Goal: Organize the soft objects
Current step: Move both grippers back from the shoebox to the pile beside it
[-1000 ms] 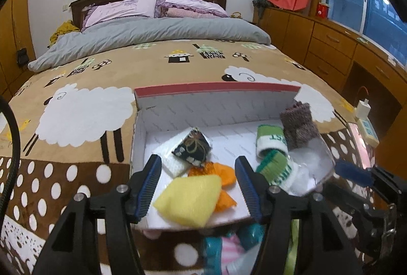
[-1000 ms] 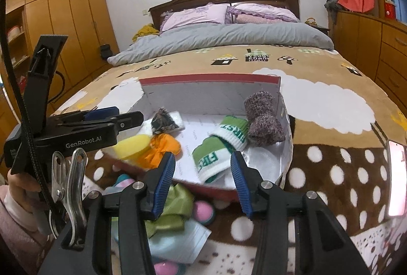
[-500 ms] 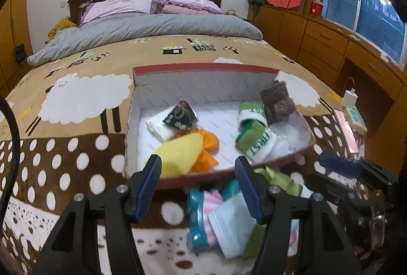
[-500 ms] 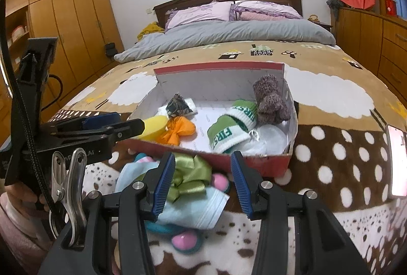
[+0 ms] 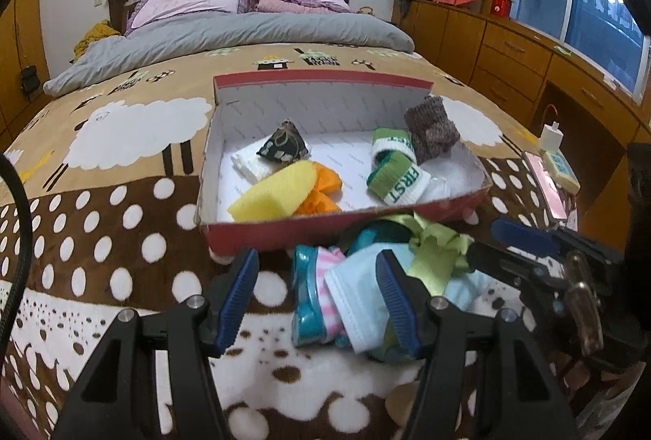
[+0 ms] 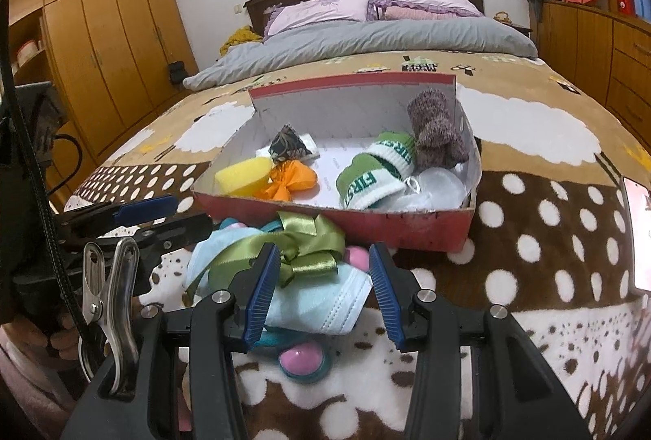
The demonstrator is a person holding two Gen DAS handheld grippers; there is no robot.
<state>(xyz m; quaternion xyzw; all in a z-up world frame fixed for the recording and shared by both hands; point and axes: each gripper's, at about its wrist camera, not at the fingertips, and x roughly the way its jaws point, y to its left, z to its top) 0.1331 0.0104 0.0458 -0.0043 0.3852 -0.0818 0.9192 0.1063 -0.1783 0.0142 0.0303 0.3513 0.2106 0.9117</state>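
A red cardboard box [image 5: 285, 230] [image 6: 407, 224] lies on the bed. Inside it are a yellow sponge [image 5: 272, 195] [image 6: 244, 175], an orange bow [image 5: 323, 187] [image 6: 291, 179], a dark patterned pouch [image 5: 282, 147], green-and-white socks [image 5: 400, 179] [image 6: 374, 175] and a brown knit sock [image 5: 431, 128] [image 6: 435, 130]. In front of the box sits a pile: a light-blue face mask [image 5: 354, 293] [image 6: 317, 303], a green ribbon bow [image 5: 435, 252] [image 6: 301, 240], a teal-and-pink item [image 5: 311, 297]. My left gripper [image 5: 317, 297] is open above the pile's left part. My right gripper [image 6: 321, 287] is open over the mask, holding nothing.
A sheep-patterned blanket [image 5: 122, 220] covers the bed, with a grey duvet [image 5: 228, 33] and pillows at the head. A phone [image 5: 545, 183] and a charger strip [image 5: 563, 167] lie at the bed's right edge. Wooden drawers [image 5: 516, 53] line the right wall; wardrobes [image 6: 101, 33] stand on the left.
Both grippers have drawn back from over the box toward the near side of the bed. The pile in front of the box now lies between their fingers. Neither opening changed.
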